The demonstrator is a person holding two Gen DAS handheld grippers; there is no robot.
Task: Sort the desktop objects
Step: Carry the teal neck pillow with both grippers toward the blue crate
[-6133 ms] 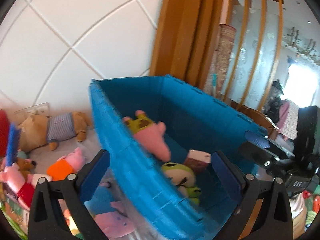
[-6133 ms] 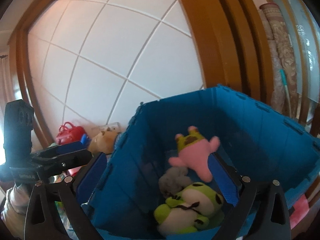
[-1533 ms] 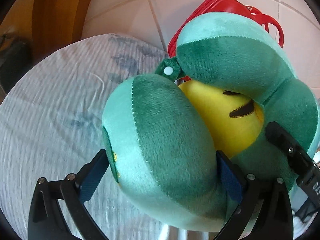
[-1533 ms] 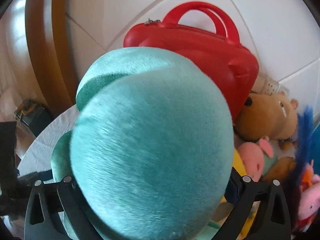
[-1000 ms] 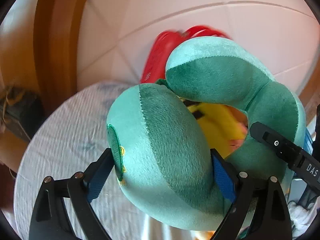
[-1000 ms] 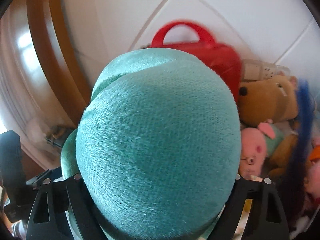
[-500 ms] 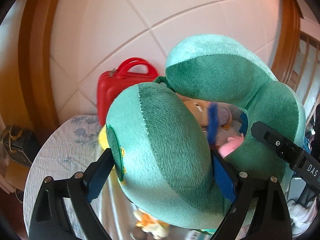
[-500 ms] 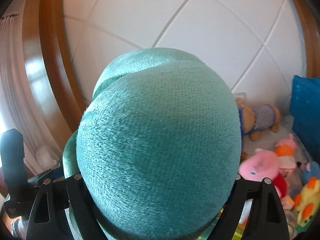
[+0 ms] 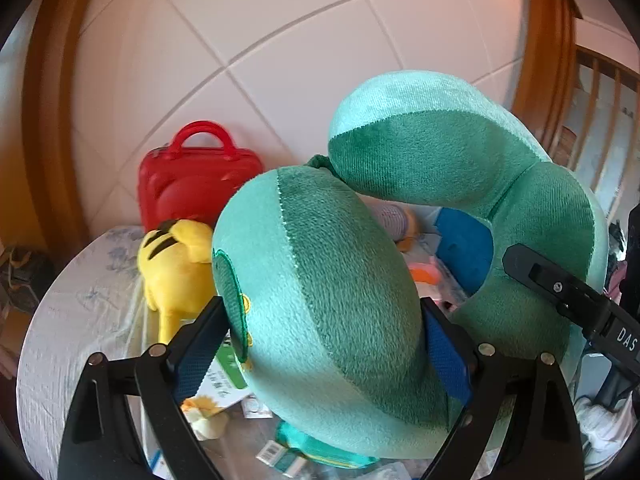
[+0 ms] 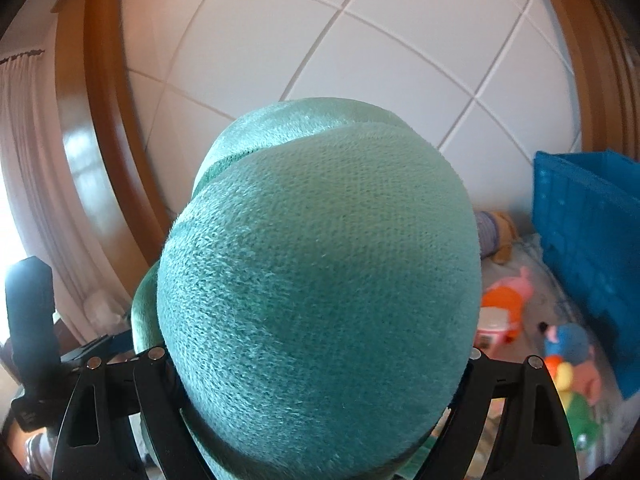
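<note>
A green U-shaped neck pillow point(image 9: 332, 280) hangs in the air, held by both grippers. My left gripper point(image 9: 320, 344) is shut on one arm of the pillow, its blue pads pressing both sides. My right gripper point(image 10: 320, 364) is shut on the other arm, which fills its view as a pale green bulge point(image 10: 320, 280). The right gripper's black body point(image 9: 568, 300) shows at the right of the left wrist view. The blue crate point(image 10: 588, 248) stands at the right of the right wrist view.
Below lie a yellow plush point(image 9: 176, 268), a red handbag point(image 9: 192, 176) against the tiled wall, pink and orange plush toys point(image 10: 504, 304), small plush figures point(image 10: 572, 364) and packets point(image 9: 280, 452) on the round cloth-covered table point(image 9: 60, 320). Wooden frames flank the wall.
Both grippers have carried the pillow up and to the right, off the yellow plush. The red handbag has slid left and the blue crate has come into the right wrist view.
</note>
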